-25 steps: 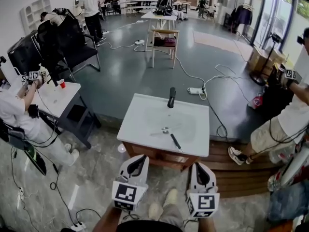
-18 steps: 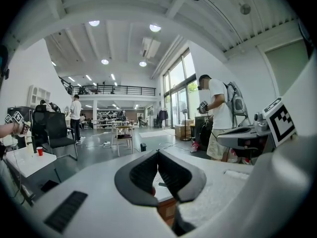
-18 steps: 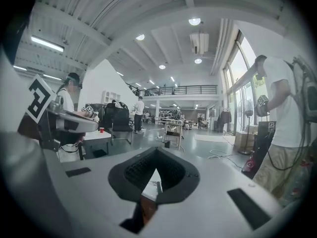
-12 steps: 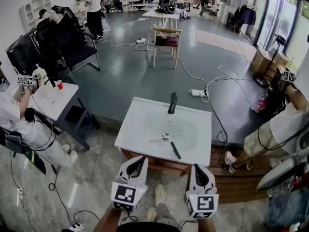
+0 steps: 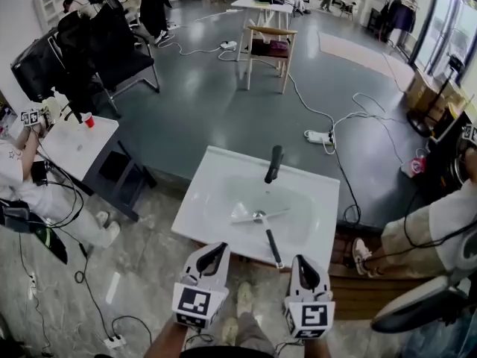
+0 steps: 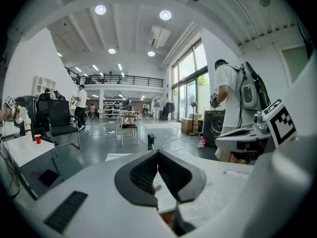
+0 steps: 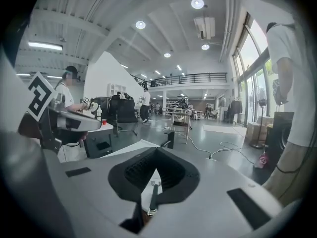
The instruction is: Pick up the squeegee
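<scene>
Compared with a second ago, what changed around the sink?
The person has stepped up to the sink: the left claw and right claw now reach its near edge. Nothing was grasped. The squeegee lies in the basin as before; both claws stay shut and empty.

Two hand-held grippers, two counters, one squeegee.

The left hand-held gripper (image 5: 216,250) and the right hand-held gripper (image 5: 304,262) make two. Just ahead of them stands one basin counter (image 5: 201,203) bearing one squeegee (image 5: 273,247) and one black faucet (image 5: 273,164). Well to the left of the left hand-held gripper is one smaller counter (image 5: 71,151) with one red cup (image 5: 89,121). Far ahead stands one wooden chair (image 5: 267,47). One white power strip (image 5: 319,136) lies beyond the basin counter, and one floor power strip (image 5: 113,341) lies left of the left hand-held gripper.
</scene>
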Demonstrator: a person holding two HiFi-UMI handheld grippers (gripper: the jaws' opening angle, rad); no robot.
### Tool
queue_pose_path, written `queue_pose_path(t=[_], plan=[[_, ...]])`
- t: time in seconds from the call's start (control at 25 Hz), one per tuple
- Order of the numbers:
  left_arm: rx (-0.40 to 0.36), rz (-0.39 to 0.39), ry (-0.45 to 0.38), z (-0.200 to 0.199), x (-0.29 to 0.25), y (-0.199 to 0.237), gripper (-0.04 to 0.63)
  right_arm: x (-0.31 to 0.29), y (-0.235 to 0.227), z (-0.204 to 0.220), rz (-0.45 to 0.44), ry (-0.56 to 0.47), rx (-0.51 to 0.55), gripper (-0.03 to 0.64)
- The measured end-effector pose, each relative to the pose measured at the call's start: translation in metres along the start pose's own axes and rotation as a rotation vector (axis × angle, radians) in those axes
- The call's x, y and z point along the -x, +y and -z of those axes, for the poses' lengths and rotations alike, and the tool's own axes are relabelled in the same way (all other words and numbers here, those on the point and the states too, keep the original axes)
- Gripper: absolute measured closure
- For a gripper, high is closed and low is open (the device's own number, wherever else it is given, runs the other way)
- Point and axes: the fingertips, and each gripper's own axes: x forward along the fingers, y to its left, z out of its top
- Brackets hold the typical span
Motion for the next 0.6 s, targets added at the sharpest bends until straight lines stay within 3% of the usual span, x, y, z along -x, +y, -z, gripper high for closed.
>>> queue_pose_path(t=[0.4, 0.6], plan=[[0.011, -0.045, 0.089, 0.033, -0.069, 0.027, 0.592, -0.085, -0.02, 0.038, -0.072, 0.094, -0.026, 0.618], [0.055, -0.062, 0.128, 0.057, -0.092, 0.043, 0.591, -0.119, -0.019, 0.062, -0.106, 0.144, -0.044, 0.618]])
